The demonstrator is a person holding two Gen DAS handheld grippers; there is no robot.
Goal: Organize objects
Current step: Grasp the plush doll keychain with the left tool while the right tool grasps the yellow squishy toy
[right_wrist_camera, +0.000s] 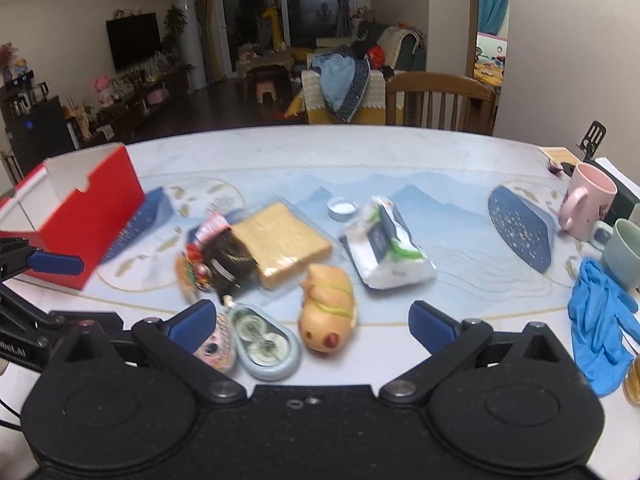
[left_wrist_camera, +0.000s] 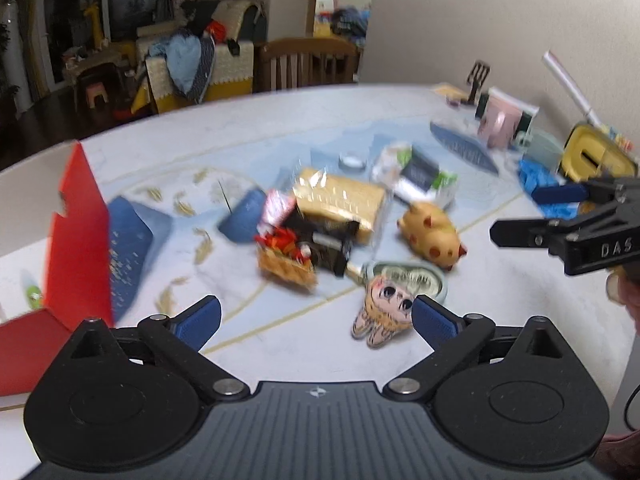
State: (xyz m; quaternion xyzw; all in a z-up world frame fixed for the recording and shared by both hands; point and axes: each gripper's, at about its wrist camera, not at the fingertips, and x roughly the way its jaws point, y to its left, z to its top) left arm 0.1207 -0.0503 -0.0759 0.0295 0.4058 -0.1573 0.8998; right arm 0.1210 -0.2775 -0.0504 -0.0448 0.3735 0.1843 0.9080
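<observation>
pig toy lies between the right gripper's apparently open jaws

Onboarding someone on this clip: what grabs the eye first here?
The open red box at the table's left edge stands out most. Mid-table sits a jumble: wrapped bread, snack packets, a white tissue pack and a yellow pig toy. On the right are a pink mug and crumpled blue gloves; both grippers' jaws are wide open and empty.
</observation>
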